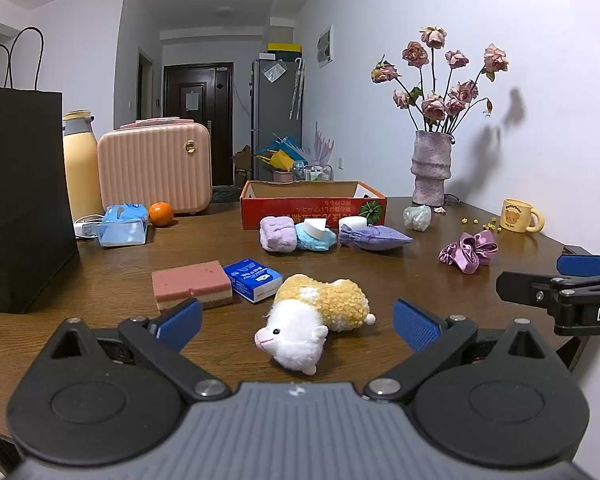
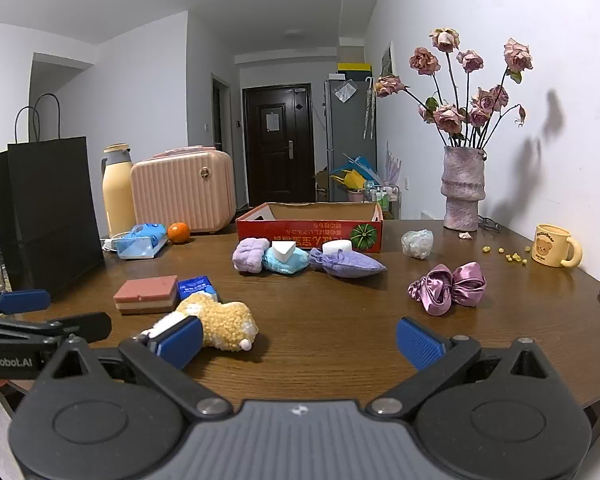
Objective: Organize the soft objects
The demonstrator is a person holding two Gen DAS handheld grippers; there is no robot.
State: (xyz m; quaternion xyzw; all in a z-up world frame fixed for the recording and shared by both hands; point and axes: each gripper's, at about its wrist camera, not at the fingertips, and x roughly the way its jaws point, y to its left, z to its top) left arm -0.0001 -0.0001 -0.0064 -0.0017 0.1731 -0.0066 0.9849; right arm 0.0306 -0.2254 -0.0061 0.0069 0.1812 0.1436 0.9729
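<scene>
So both are spread wide with nothing between the pads: the left hand-held gripper hangs over the near edge of the wooden surface, and the plush sheep lies on its side right in front of it, between the two blue pads but not touching either. The right hand-held gripper sits just beside it, with bare wood in its gap. Behind the sheep there's a pink sponge touching a blue tissue pack. Further back, a row of soft stuff sits just in front of the red cardboard box: a lilac towel, a blue cloth with a white wedge on top, and a purple pouch. A satin scrunchie lies off to the right, well apart from the rest.
</scene>
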